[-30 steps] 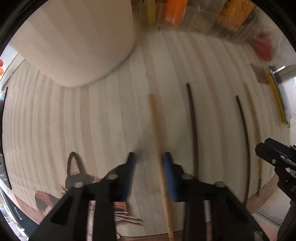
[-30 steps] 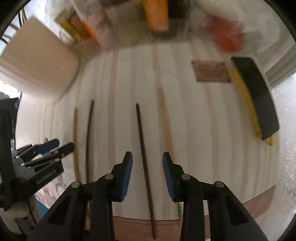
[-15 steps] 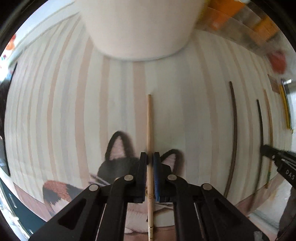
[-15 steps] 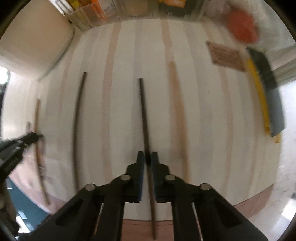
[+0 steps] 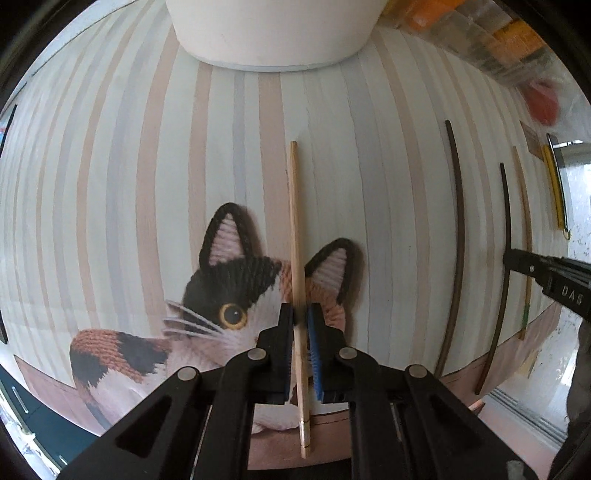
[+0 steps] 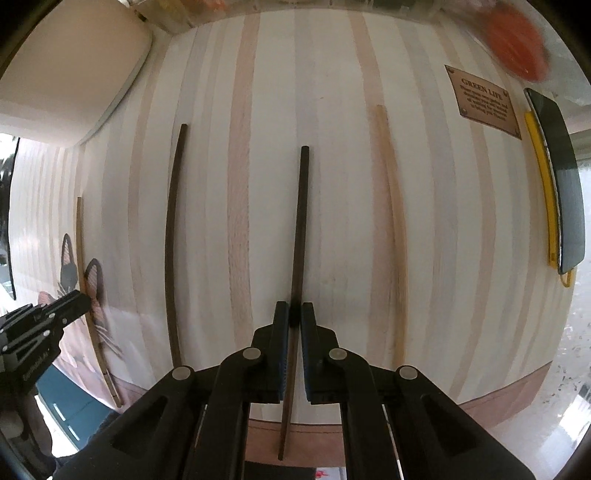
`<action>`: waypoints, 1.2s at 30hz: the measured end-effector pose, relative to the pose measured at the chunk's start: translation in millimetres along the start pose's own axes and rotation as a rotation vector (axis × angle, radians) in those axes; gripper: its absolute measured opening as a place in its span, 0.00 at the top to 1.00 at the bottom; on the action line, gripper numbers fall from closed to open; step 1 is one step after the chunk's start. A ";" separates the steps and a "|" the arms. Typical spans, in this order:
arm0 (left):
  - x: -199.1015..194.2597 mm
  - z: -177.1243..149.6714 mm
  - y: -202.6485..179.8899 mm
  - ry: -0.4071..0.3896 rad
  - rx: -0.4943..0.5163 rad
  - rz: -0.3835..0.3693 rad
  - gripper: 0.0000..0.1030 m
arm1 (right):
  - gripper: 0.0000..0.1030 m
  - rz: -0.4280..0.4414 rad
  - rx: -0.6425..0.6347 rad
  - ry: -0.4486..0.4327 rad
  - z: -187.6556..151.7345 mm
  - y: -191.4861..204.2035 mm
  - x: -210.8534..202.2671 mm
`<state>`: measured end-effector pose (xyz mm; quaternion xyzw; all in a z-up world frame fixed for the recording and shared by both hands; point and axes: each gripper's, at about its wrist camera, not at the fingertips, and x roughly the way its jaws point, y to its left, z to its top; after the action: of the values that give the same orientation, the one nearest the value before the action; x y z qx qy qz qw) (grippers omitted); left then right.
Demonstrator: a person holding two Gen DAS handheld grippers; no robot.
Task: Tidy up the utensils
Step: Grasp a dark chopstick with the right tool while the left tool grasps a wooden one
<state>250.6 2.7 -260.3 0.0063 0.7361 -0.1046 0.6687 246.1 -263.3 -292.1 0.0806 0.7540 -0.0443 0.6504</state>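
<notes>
A light wooden chopstick [image 5: 295,221] lies on the striped mat, running over a cat picture. My left gripper [image 5: 300,314] points down with its pads against that chopstick near its lower part, and the jaws are opening slightly. A dark chopstick [image 6: 300,221] lies in the middle of the right wrist view, and my right gripper [image 6: 294,314] is shut on it. A second dark chopstick [image 6: 171,240] lies to its left and a pale one [image 6: 391,221] to its right. Each gripper shows at the edge of the other's view.
A white container [image 5: 273,33] stands at the far side of the striped mat [image 6: 332,92]. A brown label plate [image 6: 484,101], a red object [image 6: 517,44] and a yellow-and-dark tool [image 6: 561,177] sit at the right. The mat's near edge runs just under the grippers.
Both grippers went from open to closed on their chopsticks. The left one shifted over the cat picture along the light chopstick. The right one sank toward the mat.
</notes>
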 end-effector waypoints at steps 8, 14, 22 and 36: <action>-0.7 -8.4 -21.8 -0.067 0.004 0.052 0.96 | 0.94 -0.008 0.000 0.002 8.3 16.7 2.3; -0.7 -7.0 -14.2 -0.064 0.002 0.046 0.95 | 0.94 0.003 0.038 0.004 9.3 15.9 2.4; 4.4 3.9 -17.1 -0.063 0.017 0.058 0.93 | 0.94 -0.029 0.010 0.028 21.3 23.4 7.4; -7.9 6.7 -15.1 -0.054 0.026 0.061 0.95 | 0.94 -0.093 0.002 0.005 13.5 49.2 5.6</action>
<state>255.8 -12.1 -250.9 0.0347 0.7159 -0.0939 0.6910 267.3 -216.9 -297.8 0.0462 0.7584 -0.0750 0.6458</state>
